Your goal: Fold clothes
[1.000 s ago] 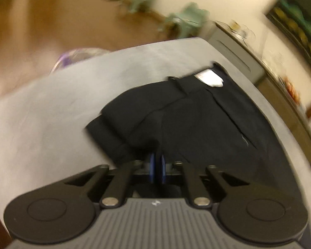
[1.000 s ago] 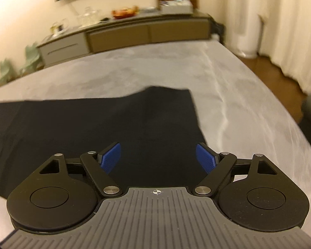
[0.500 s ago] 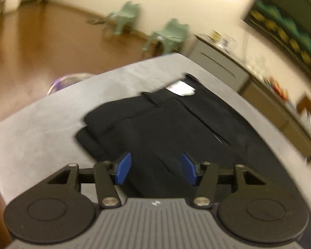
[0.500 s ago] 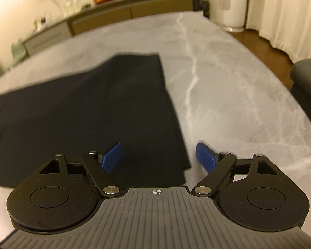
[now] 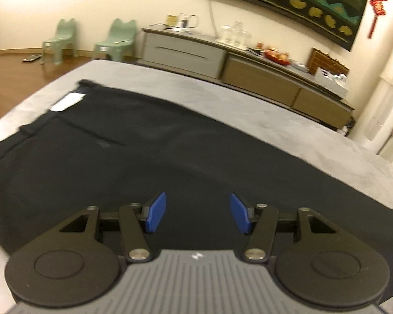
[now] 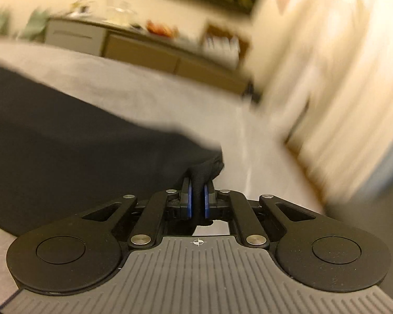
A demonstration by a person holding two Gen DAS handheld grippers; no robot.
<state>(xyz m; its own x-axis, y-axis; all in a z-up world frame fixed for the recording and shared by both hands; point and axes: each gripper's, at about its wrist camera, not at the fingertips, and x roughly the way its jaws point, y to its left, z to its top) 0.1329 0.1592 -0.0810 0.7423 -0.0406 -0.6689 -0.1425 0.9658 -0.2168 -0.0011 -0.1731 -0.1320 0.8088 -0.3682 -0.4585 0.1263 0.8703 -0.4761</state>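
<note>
Here the grey counter takes up most of both views, and across it lies a black garment, spread flat and long. Judging by the waistband and the white label at its far left end, it looks like trousers or a skirt. Its long axis runs across the counter, from that labelled end on the left toward the hem end on the right, roughly parallel to the sideboard along the far wall.

The right tool is at the hem end. Its jaws are closing, and the frames show a bunch of black cloth already squeezed between the blue pads, taken at the near right corner of the garment, with bare counter just beyond it. The rest of the cloth stretches away to the left of this tool.

The left tool hovers over the middle of the garment with its jaws standing apart and nothing between them; the fabric lies below and ahead of its blue pads. The labelled waistband lies well off to its forward left.

So the right hand has the hem, and the fold probably turns on carrying that end leftward along the long axis toward the waistband. The left hand is the nearer one to the far edge and midline, and would need its own hold or a pin there.
</note>
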